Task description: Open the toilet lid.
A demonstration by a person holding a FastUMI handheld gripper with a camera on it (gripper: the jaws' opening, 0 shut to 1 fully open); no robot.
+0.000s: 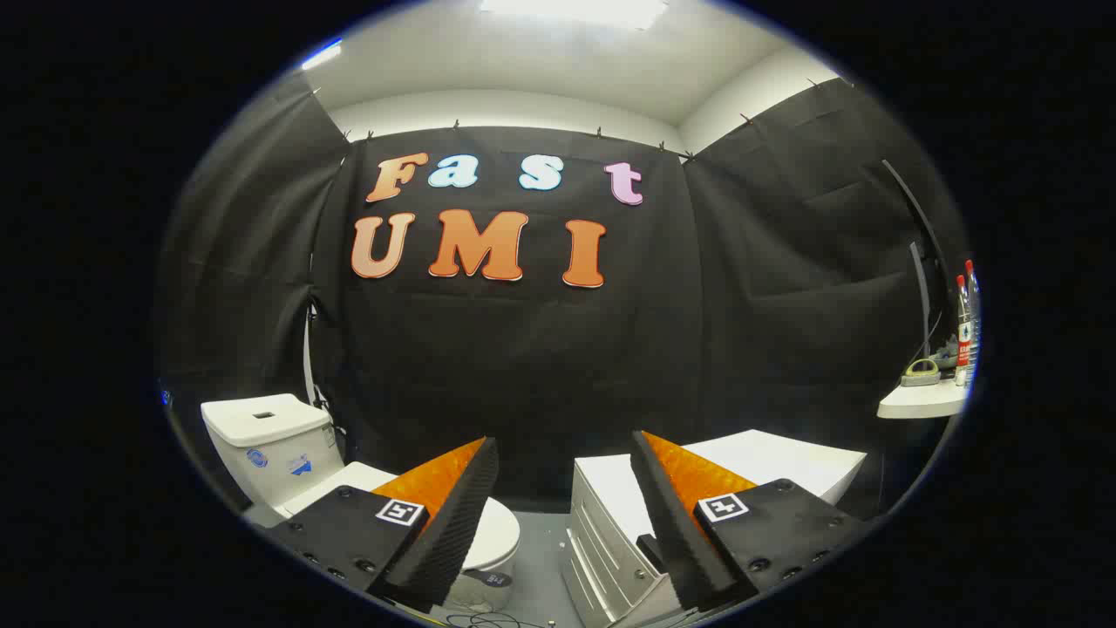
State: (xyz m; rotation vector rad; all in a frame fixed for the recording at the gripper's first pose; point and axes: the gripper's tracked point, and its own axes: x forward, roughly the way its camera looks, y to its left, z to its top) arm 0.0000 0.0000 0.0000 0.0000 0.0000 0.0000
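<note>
The toilet lid lies flat and closed on the bowl, low to the left, partly hidden behind the left finger of the tool. Its rounded front edge points toward the floor space between the toilet and a white drawer cabinet, so that edge is probably the place to get under and lift. Behind the lid stands the white cistern, against which an opened lid would likely come to rest.

The tool is held high and well back from the toilet, its fingers spread wide with nothing between them, aimed at the black cloth wall rather than at the lid. That reads as an approach not yet begun: I judge the tool must drop and swing left before it can touch the lid.

Off to the right, a small white shelf carries bottles, well apart from the toilet.
</note>
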